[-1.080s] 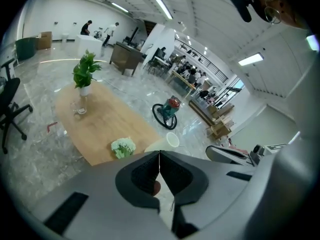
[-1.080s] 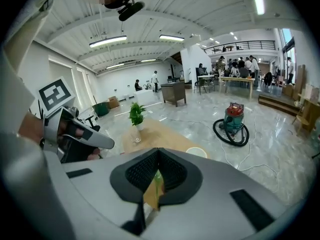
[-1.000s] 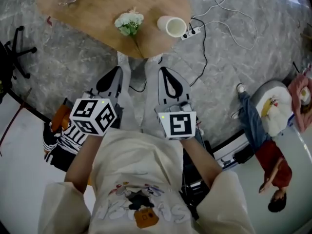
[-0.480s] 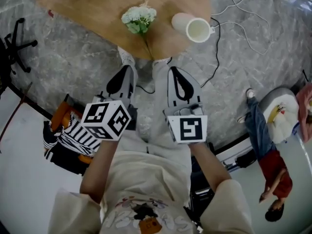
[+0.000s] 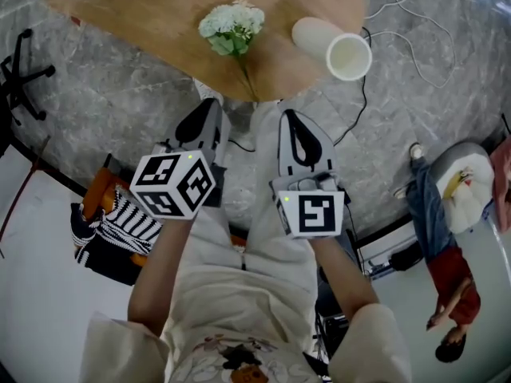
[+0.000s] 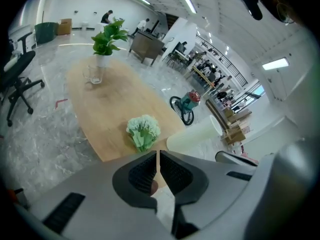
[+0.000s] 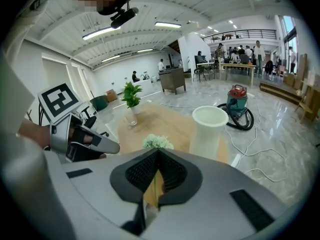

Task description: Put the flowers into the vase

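**Desk:** Flowers (image 5: 231,29): where are they in the frame?

**Photographer:** On the oval wooden surface (image 5: 136,14), close to its near edge. It is a small bunch of white blooms with green leaves. The bunch lies flat, and its stem runs back toward the person.

**Desk:** And the vase (image 5: 334,48)?

**Photographer:** It is white and tall, and stands upright on the same surface. It is to the right of the bunch, near it but not touching.

**Desk:** What are the grippers doing?

**Photographer:** Both are held out over the grey marble floor (image 5: 120,110), just short of the surface's near edge, and touch nothing on it. The left gripper (image 5: 209,104) points toward the bunch. Its fingers (image 6: 142,171) are clenched together with nothing between them. The right gripper (image 5: 289,116) is just beside it, also aimed at the bunch, with the vase off to its right. Its fingers (image 7: 172,171) are pressed together too and grip nothing.

**Desk:** Anything else for the caption?

**Photographer:** Marker cubes (image 5: 314,214) ride on top of the grippers, above the person's pale trousers. At the far end of the surface stand a clear glass (image 6: 94,74) and a potted plant (image 6: 106,41). A black office chair (image 5: 20,66) sits on the floor at the left. White cables (image 5: 399,22) trail across the marble at the right, past the vase.
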